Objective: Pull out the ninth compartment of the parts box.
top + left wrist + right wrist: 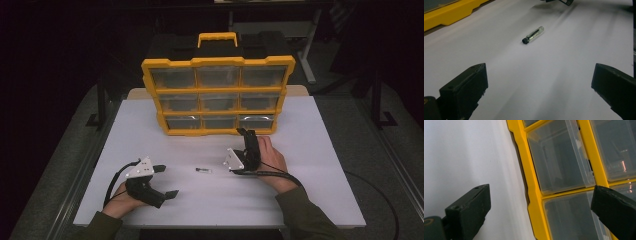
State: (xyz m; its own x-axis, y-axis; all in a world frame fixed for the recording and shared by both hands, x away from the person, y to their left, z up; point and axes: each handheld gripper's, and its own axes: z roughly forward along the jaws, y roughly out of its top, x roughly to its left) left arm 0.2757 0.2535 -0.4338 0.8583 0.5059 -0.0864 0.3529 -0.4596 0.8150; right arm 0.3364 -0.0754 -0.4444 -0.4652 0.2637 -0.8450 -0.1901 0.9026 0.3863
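Glass vial (533, 35), cylindrical, black-capped, on smooth white table (564, 75).

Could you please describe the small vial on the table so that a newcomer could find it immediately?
Start at the yellow drawer organizer standing on the white table. In front of it, between the two tools, lies the vial: a tiny clear tube with a black cap, the one loose item there.

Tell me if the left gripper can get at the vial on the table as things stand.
Probably yes. The left gripper is open and aimed at the vial, which lies alone on the bare table. Nothing sits between them; the right gripper is off by the organizer.
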